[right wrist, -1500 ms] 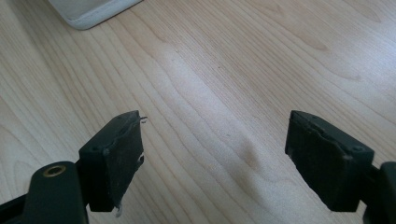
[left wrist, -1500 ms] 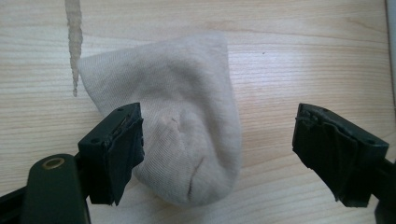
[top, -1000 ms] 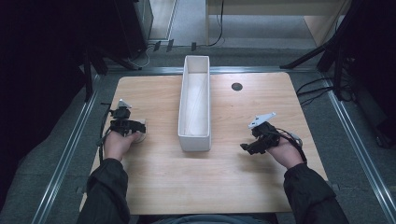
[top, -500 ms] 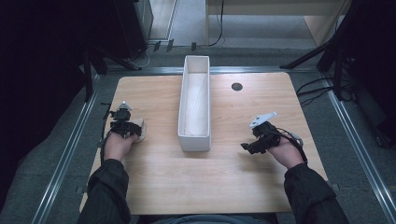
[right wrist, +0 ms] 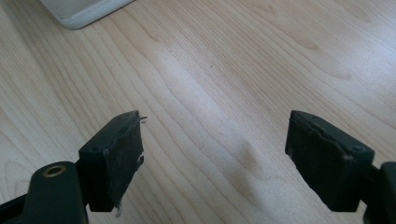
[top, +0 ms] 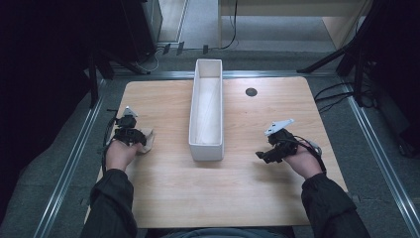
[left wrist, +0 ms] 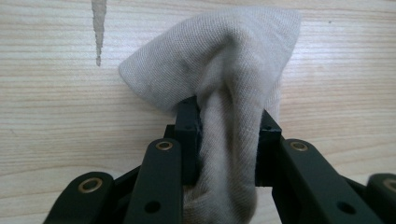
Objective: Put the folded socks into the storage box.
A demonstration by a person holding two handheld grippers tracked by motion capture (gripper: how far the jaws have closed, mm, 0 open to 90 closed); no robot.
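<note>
At the table's near left, the left gripper (top: 130, 135) clenches a beige cloth (left wrist: 219, 88). The long white bin (top: 208, 111), running near to far, lies to its right; the right gripper (right wrist: 215, 158) hangs released beyond it.

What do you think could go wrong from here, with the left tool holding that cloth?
1. The left tool pinches the cloth by one bunched fold; the rest hangs loose on the table and might slip free when lifted.
2. Swung toward the white bin, the trailing cloth could catch its rim.
3. The right tool is open and empty, so nothing steadies the bin.
</note>
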